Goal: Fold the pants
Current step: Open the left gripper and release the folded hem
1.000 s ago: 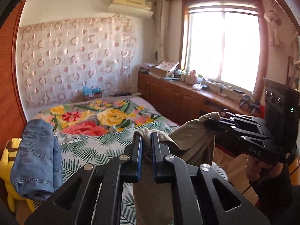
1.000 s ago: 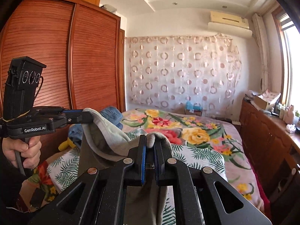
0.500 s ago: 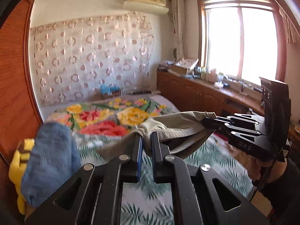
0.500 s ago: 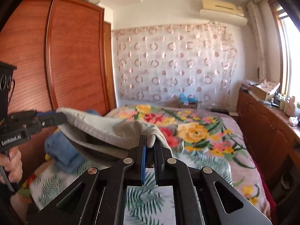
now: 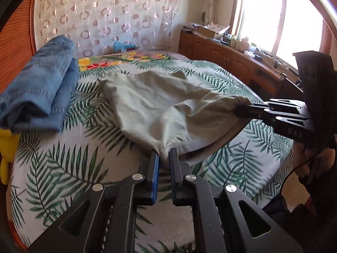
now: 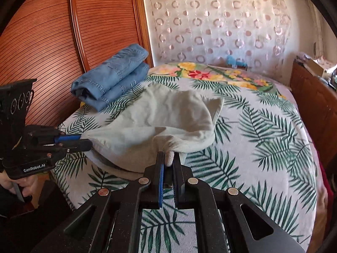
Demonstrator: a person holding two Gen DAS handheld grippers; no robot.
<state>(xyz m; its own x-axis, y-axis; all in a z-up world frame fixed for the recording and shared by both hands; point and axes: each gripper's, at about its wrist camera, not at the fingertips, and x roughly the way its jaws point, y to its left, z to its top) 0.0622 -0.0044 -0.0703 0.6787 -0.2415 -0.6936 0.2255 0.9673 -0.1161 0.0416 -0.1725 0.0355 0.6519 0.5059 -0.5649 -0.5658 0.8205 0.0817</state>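
Okay, I have both grippers clamped on the pants [image 5: 160,105], one at each near corner. My left gripper [image 5: 164,156] pinches a bunched seam of the grey-green cloth right between its pads, jaws nearly together with just the fabric between them. My right gripper [image 6: 168,158] does the same on its corner, a little nub of cloth poking up between its fingers.

From the left wrist view I see the right gripper [image 5: 242,109] coming in from the right side, biting the far end of the near edge, with a hand [image 5: 311,158] under it. From the right wrist view the left gripper [image 6: 84,141] reaches in from the left, blue pad showing, closed on the other end of that edge.

The pants [image 6: 160,118] lie spread over the bed [image 6: 263,126], on the palm-leaf sheet. The far part rests flat on the sheet, rumpled, with one corner turned up at the back. The near edge, strung between my two grippers, sits raised just off the sheet and sags in the middle, with a second layer showing underneath.

Off to the left, near the wooden wardrobe [image 6: 63,42], there's a folded stack of blue jeans [image 6: 111,80] on the bed, apart from the pants. Something yellow [image 5: 6,147] peeks out below the jeans at the bed's left edge; I can't tell what it is
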